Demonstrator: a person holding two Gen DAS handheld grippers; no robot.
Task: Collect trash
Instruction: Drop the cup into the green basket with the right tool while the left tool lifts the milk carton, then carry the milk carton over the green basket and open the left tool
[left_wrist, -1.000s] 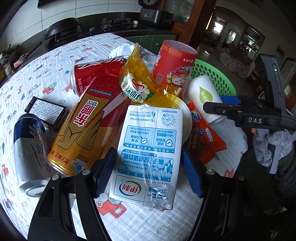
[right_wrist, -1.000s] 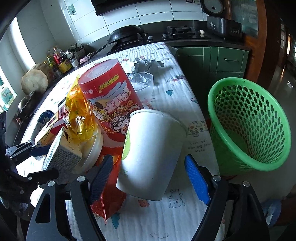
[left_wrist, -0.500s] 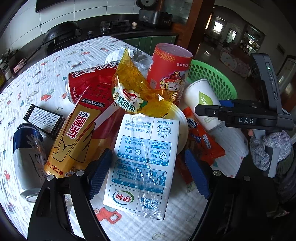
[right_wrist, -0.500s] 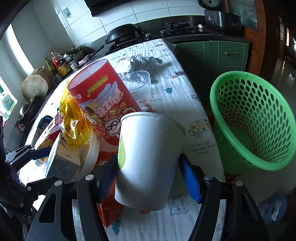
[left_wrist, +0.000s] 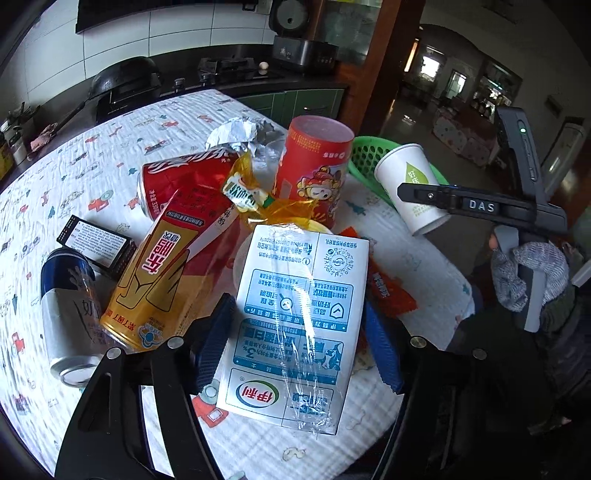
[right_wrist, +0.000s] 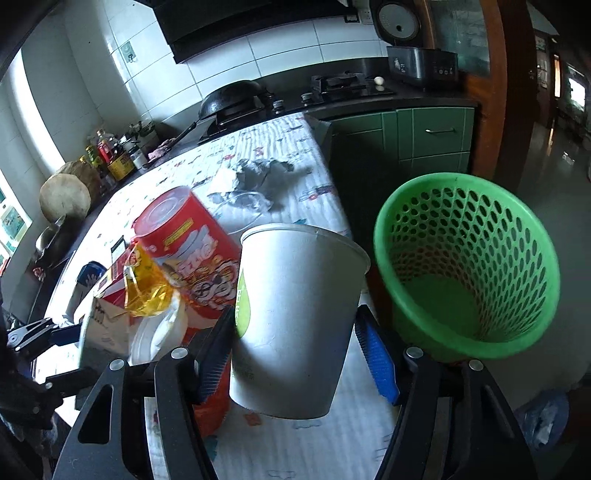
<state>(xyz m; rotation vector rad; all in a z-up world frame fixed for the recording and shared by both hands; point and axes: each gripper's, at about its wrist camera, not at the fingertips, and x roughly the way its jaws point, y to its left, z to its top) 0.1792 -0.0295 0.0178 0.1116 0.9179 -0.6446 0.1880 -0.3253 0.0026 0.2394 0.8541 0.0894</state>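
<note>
Labels: "DAS" is read on the R gripper (left_wrist: 424, 194) body in the L wrist view. Milk carton (left_wrist: 295, 321) print is blue/white w/ a green-red oval logo, a "3%" figure and a QR code; the rest is Chinese, seen upside down. Yellow carton (left_wrist: 159, 280) carries big red Chinese characters. Red can (left_wrist: 184, 181), red tube (left_wrist: 314, 166) w/ cartoon figures, blue/silver can (left_wrist: 66, 314), small black box (left_wrist: 98, 245) w/ white label: text not legible. Paper cup (right_wrist: 291, 317) has a green leaf mark.

Grippers: L gripper (left_wrist: 295, 343) jaws were just closing, now pressed on both sides of the milk carton, which is held. R gripper (right_wrist: 295, 354) is clamped on the paper cup, both pads against the cup wall, cup seen clear of the tablecloth (left_wrist: 110, 147) in the L wrist view.

Room: cup is held near the table's R edge, just beside the green basket (right_wrist: 517, 350), which sits off the table w/ its mouth open. Yellow wrapper (left_wrist: 255, 195), orange packet (left_wrist: 391, 295) and white bowl (right_wrist: 155, 336) are crowded round the carton. Crumpled foil (right_wrist: 266, 177) lies at the far end; cloth around it is open.
</note>
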